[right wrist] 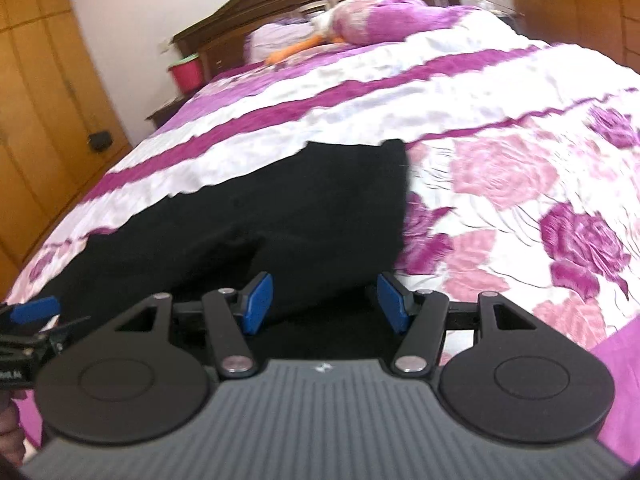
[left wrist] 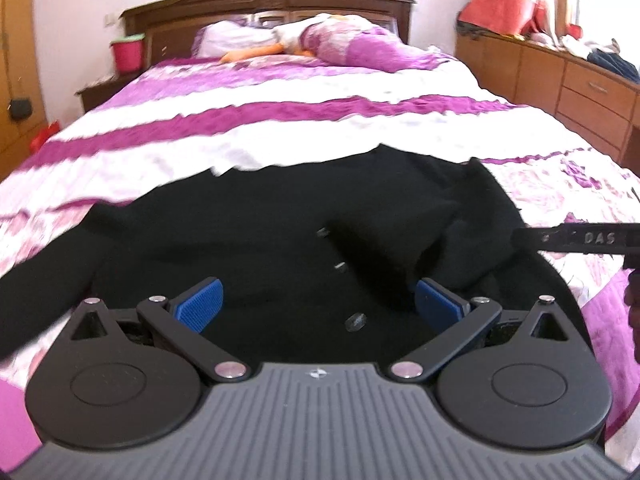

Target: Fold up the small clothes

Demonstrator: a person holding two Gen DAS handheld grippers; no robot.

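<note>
1. So, the black cardigan is spread flat on the bed, buttons facing up in a line near the middle. Laid out like that, it looks ready for a first fold, though that's my guess.
2. Left claw is spread wide, blue pads either side of the button line, holding nothing. It hovers low over the near part of the garment.
3. Right claw is also wide and empty, sitting over the cardigan's right side near its edge, so probably lining up to grab that side. In the left view it pokes in at 3 o'clock.
4. One sleeve trails out toward 9 o'clock in the left view. The 2 o'clock part looks bunched or already lapped over; it's too dark and blurry to say which.
5. Around it: pillows and an orange toy at 12 o'clock by the headboard, red bucket at 10, wooden drawers at 2. All are well apart from the cardigan.
6. Only real snag: the rumpled bedspread underneath could drag along with the fabric.
</note>
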